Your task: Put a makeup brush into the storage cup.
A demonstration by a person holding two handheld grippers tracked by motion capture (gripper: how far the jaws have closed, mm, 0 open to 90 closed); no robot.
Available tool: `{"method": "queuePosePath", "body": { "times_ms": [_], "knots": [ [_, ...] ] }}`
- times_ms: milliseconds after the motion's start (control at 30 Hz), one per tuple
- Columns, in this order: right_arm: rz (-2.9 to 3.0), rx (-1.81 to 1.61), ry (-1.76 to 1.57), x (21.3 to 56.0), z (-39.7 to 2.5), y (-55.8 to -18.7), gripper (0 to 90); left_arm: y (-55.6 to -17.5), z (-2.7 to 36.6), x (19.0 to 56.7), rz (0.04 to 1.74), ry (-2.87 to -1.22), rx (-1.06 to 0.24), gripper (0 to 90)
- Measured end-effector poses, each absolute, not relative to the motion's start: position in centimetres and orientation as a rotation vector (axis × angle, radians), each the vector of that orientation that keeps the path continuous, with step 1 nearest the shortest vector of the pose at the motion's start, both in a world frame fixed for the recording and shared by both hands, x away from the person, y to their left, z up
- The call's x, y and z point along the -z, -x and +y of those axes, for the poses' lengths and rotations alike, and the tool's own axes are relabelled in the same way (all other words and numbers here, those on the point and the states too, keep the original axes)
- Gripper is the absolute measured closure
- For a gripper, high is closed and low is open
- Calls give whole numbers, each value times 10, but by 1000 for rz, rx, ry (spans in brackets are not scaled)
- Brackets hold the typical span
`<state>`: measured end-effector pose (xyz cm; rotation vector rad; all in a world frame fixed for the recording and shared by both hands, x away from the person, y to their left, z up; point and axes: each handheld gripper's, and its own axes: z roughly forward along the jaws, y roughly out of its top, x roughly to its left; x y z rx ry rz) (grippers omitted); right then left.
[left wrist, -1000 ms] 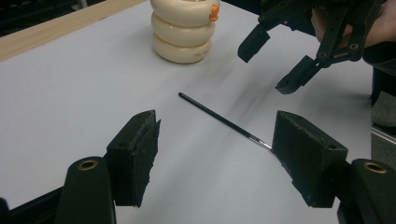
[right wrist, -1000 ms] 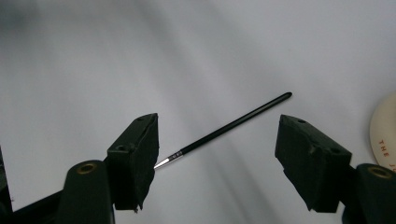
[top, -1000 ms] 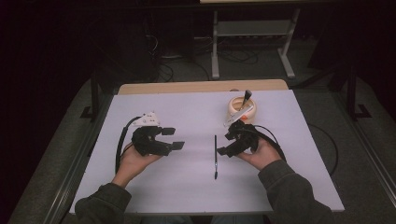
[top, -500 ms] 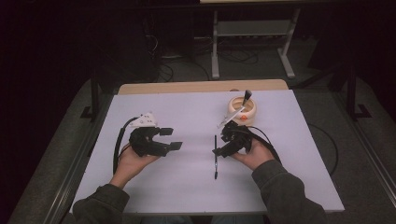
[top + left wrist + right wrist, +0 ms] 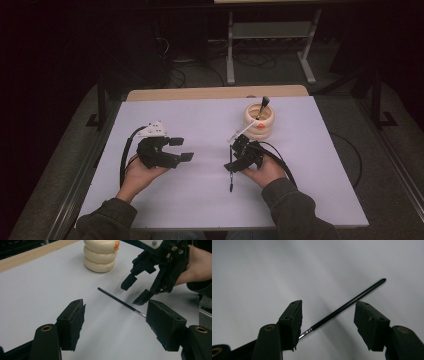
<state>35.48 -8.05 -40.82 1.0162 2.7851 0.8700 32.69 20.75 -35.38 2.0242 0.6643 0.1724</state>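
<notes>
A thin black brush [image 5: 347, 305] lies flat on the white counter [image 5: 200, 200], not yet grasped. The right gripper [image 5: 234, 156] hangs directly over it, jaws released and straddling the shaft. Judged: pickup pending. The left gripper [image 5: 181, 149] idles, jaws released, well apart. A cream holder [image 5: 259, 122] stands beyond; open room all round.

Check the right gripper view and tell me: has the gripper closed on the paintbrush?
No, the right gripper is open, and the paintbrush lies untouched between its jaws.
</notes>
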Motion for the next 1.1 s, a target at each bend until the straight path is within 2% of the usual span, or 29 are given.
{"method": "queuePosePath", "body": {
  "times_ms": [567,1100],
  "knots": [
    [2766,-770,-1123,427,-74,-353,491,-327,209,354,672,-2021,-166,305],
    [2765,-725,-1121,427,-71,-352,500,-329,210,355,673,-2023,-165,305]
  ]
}}
